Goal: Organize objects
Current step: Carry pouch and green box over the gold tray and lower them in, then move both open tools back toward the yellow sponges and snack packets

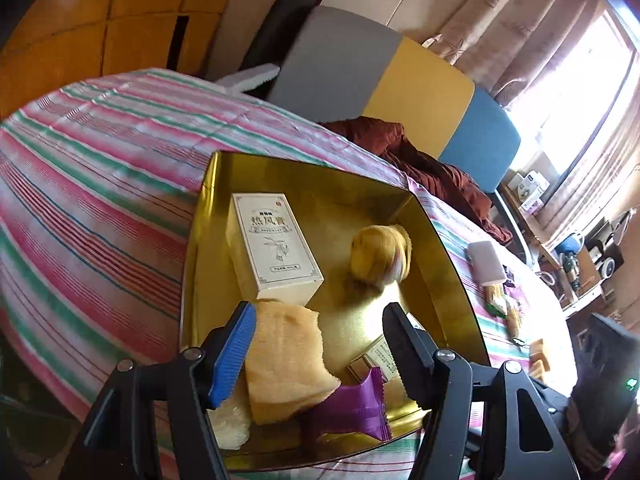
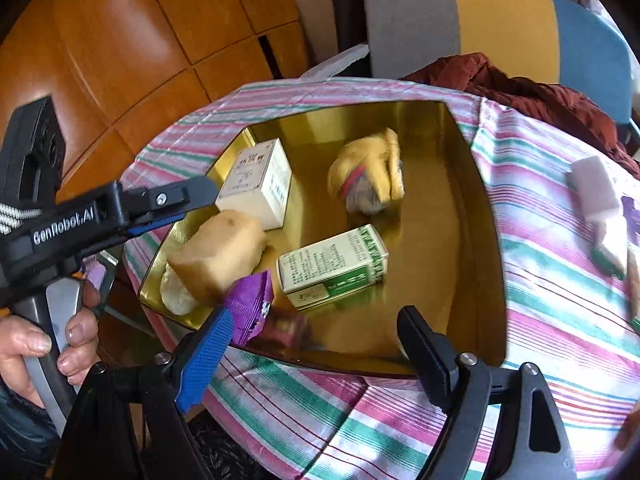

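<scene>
Nearest my left camera, the left gripper (image 1: 320,344) is hanging with its jaws spread wide, pinching nothing, just above the near end of the gold tray (image 1: 452,264). The tray is sitting on the striped tablecloth (image 1: 100,184).

Going left to right inside the tray: a piece of bread (image 1: 284,356) is lying under the blue finger pad (image 1: 234,354), and I cannot tell whether they are touching. Behind it a white box (image 1: 272,244) is standing. A purple wrapper (image 1: 352,408) is leaning on the bread at the near wall. A blurred yellow bundle (image 1: 380,254) is sitting mid-tray; its blur suggests it is moving.

In my right view, the right gripper (image 2: 316,348) is also spread and empty, hovering at the tray's near rim. A green box (image 2: 334,266) is lying beside the wrapper.

Outside the tray, a white roll (image 2: 596,190) and small packets are waiting on the cloth at far right.

I am judging the risks: the yellow bundle may be rolling into the far wall, the blue pad could squash the soft bread, and both grippers are crowding one corner, so they could be knocking each other or tipping the tray.
</scene>
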Available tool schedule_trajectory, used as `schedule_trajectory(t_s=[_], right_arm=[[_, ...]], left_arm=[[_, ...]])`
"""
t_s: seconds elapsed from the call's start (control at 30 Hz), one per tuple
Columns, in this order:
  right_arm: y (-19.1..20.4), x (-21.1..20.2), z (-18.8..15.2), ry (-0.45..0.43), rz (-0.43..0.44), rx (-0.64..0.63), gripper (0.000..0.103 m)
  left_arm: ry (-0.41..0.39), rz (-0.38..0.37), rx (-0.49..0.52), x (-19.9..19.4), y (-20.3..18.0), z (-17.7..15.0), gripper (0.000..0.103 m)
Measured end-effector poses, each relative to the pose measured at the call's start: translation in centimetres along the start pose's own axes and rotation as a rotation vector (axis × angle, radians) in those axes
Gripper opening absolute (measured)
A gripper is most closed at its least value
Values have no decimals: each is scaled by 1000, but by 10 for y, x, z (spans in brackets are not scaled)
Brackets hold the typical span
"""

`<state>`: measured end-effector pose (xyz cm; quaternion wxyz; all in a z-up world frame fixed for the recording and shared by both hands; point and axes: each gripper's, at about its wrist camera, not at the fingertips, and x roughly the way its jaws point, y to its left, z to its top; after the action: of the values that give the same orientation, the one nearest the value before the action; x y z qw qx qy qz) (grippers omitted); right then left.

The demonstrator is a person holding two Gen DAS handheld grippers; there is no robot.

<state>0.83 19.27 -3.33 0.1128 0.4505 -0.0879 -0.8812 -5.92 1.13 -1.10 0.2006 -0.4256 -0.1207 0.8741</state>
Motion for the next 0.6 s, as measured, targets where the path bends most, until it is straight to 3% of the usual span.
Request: schedule_trajectory(t_s=[0.27, 0.33, 0.6], right_arm=[[0, -25, 2, -94, -111, 11, 86], [-3, -28, 5, -107, -139, 21, 86], [-18, -40, 2, -128, -189, 67, 87]], left_arm=[[-68, 72, 116, -20, -23, -6, 72], [-92, 119, 173, -24, -34, -9, 73], [-167, 186, 311, -34, -57, -18, 79]])
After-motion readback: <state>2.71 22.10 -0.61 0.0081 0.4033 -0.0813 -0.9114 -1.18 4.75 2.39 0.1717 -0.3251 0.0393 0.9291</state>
